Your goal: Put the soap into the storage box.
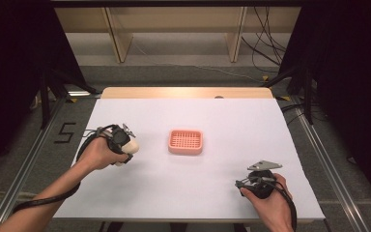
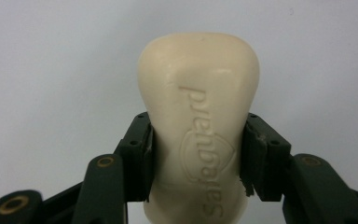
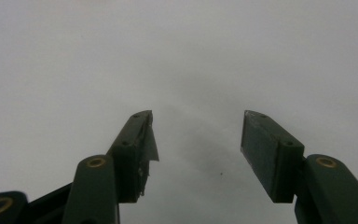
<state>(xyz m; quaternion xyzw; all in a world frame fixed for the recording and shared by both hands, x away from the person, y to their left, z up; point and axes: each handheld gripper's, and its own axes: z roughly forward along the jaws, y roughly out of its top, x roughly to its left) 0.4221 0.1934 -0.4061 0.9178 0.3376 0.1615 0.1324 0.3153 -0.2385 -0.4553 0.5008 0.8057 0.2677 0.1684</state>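
White table (image 1: pixel 212 193), pink soap dish (image 1: pixel 185 141) at centre.
Left gripper (image 2: pixel 196 154) clamping soap (image 2: pixel 198 116); right gripper (image 3: pixel 196 154) spread, empty; next, likely carrying soap dishward.

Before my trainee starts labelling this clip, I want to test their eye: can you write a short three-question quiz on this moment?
1. True or false: the left gripper is clamped on a bar of soap.
2. Multiple choice: the pink soap dish is (a) in the right gripper, (b) on the white table between the two grippers, (c) on the floor.
3. Fill in: the jaws of the right gripper stand ____, with nothing between them.

Key
1. True; both jaws press the soap's sides.
2. b; it sits apart from both grippers.
3. open.
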